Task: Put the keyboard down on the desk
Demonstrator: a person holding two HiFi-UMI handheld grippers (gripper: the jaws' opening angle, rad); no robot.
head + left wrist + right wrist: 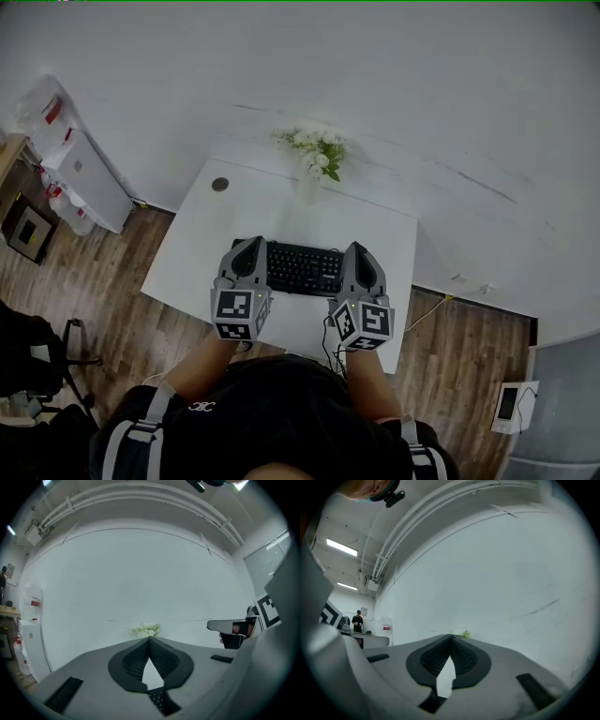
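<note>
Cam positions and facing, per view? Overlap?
Head view: on the person's head, steeply down at desk, keyboard; left gripper, right gripper, forearms show.
Left gripper view: rides that gripper, faces the wall along its shut jaws; keyboard keys below.
Right gripper view: same on the right; shut jaws show.
Shared: flowers in all three.

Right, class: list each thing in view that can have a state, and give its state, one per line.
Black rectangular keyboard: lying flat on the white desk, ungripped.
Left claw: shut, empty, at the keyboard's left end.
Right claw: shut, empty, at its right end.
White flowers in a pale vase: upright.
</note>
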